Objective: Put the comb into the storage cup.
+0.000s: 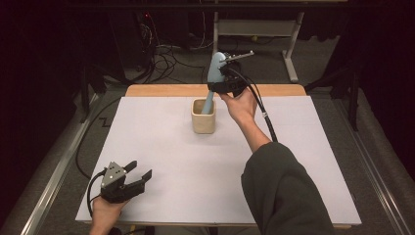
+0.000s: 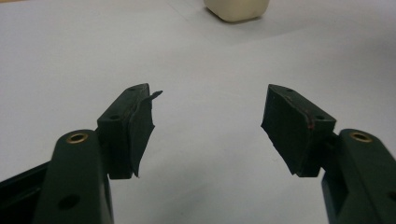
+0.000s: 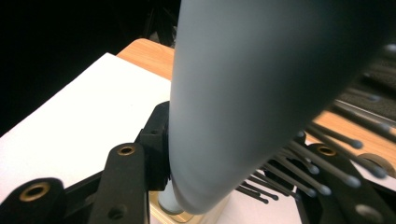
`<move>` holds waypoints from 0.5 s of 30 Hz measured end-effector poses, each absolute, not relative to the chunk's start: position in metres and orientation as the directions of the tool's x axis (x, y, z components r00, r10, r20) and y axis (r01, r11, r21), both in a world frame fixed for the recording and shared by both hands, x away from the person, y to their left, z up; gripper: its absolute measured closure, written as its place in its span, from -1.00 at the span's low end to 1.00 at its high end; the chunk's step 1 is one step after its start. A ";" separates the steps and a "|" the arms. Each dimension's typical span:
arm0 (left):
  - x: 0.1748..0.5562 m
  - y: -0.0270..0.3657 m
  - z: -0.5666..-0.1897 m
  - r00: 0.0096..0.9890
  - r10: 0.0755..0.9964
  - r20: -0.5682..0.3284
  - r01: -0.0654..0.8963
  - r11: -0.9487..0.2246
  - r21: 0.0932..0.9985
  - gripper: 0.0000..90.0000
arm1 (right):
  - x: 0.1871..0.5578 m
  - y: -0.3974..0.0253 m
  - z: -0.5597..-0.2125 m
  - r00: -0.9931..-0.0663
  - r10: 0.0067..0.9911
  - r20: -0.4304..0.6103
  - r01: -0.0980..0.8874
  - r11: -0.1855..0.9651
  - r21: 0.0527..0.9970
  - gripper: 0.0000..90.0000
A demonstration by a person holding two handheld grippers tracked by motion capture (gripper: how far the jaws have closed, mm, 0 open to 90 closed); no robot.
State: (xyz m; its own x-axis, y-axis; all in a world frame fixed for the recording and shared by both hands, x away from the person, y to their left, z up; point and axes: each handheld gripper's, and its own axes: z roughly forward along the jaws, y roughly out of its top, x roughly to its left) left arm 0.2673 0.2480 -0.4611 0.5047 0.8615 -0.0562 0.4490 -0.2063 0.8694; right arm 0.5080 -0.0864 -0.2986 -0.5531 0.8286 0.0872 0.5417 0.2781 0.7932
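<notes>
A pale blue-grey hairbrush [image 1: 216, 65] stands nearly upright, its handle end down inside a beige square cup [image 1: 203, 117] at the far middle of the white table cover [image 1: 171, 152]. My right gripper [image 1: 226, 82] is shut on the brush above the cup. In the right gripper view the brush [image 3: 261, 93] fills the space between the jaws of the right gripper [image 3: 224, 154], with its dark bristles [image 3: 303, 163] pointing right and the cup's rim [image 3: 198, 218] below. My left gripper [image 1: 139, 170] rests open near the front left corner, nothing between its pads [image 2: 140, 126]; the cup [image 2: 237, 9] is far ahead.
A wooden table edge [image 1: 161, 90] shows beyond the white cover. Behind the table are floor cables [image 1: 166, 54] and a grey metal frame [image 1: 291, 54]. A dark sleeve [image 1: 284, 191] crosses the right front of the table.
</notes>
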 end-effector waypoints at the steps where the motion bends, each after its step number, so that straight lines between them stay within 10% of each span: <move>1: 0.267 0.248 -0.461 0.505 0.861 -0.056 0.449 -0.207 0.869 -0.24 | 0.508 -0.086 -0.300 -0.553 0.828 0.088 0.542 0.278 0.793 0.18; 15: 0.267 0.248 -0.461 0.508 0.859 -0.060 0.451 -0.206 0.868 -0.24 | 0.515 -0.073 -0.319 -0.557 0.825 0.095 0.567 0.294 0.770 0.18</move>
